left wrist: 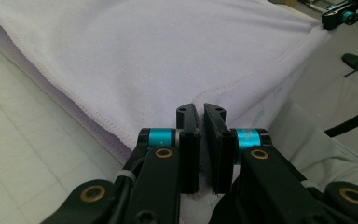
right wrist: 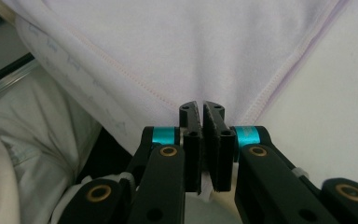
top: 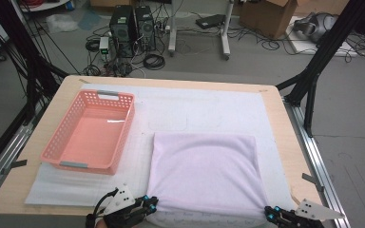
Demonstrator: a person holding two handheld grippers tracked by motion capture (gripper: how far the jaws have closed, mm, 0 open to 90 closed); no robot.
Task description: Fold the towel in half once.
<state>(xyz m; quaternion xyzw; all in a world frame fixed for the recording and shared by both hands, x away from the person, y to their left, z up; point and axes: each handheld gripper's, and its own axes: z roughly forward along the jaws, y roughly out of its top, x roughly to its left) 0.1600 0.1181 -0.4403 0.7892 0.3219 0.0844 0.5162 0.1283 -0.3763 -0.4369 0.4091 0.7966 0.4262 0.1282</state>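
Even, soft overhead light; slight blur, perhaps mild edge distortion.

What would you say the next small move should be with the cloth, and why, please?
Probably lift both near corners together and carry them toward the far edge, folding the cloth in half. The left gripper and right gripper are each shut on a near corner, and the cloth lies flat on the table beside the empty basket.
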